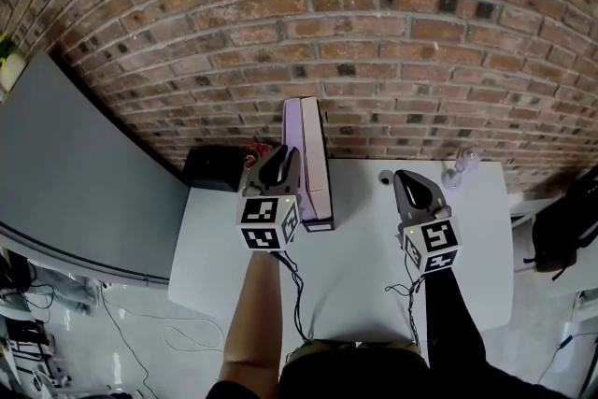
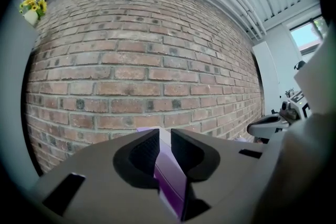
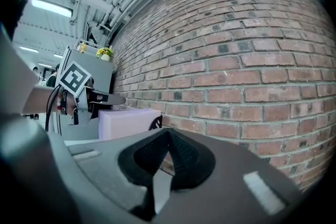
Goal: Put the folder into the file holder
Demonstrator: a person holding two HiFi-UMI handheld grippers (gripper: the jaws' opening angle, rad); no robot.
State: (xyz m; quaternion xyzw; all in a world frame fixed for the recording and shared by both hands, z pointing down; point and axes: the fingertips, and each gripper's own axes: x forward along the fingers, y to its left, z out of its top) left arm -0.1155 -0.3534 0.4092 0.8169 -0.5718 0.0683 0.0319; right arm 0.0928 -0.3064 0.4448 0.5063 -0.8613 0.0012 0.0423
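At the table's [image 1: 355, 294] rear, the left gripper [image 2: 164, 149] has its jaws slightly apart astride the purple folder [image 2: 170, 181], which stands upright in the lilac file holder [image 1: 293, 145]. The folder looks light, thin and fairly stiff, and is best pinched at its upper edge. The right gripper [image 3: 168, 157], well apart, has its jaws together on nothing.

Two grippers show, left gripper [image 1: 285, 154] and right gripper [image 1: 412, 180], plus one lilac folder [image 1: 316, 173], one black box [image 1: 214, 168], one table [image 1: 355, 280].
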